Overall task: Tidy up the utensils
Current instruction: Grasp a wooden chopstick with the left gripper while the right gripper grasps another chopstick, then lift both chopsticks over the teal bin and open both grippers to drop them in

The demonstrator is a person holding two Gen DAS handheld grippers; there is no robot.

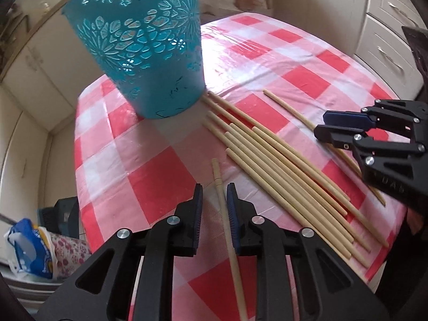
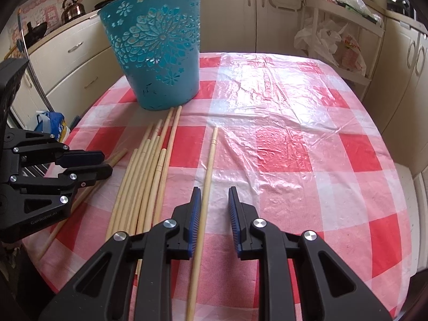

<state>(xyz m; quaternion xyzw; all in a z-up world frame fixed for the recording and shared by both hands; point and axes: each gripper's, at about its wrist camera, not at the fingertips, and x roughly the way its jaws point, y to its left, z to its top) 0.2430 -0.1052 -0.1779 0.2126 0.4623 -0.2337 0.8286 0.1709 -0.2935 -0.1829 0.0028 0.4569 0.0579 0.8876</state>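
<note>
left gripper and right gripper each narrowed around one chopstick, lengthwise between fingers, basket upper left.

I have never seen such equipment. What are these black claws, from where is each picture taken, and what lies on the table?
There is no robot here. A person holds a black two-finger gripper in each hand, and a wide-angle camera on each gripper looks forward along its fingers. One picture is the view from the left gripper and the other is from the right gripper. Each view also shows the other gripper at its edge.

On the red-and-white checked plastic tablecloth stands a teal plastic basket with cut-out flowers. In front of it lies a bunch of pale wooden chopsticks.

Each gripper has one separate stick between its blue pads: the left gripper's chopstick and the right gripper's chopstick. In both, a gap shows beside the stick, so the jaws look open and nothing seems gripped.
</note>
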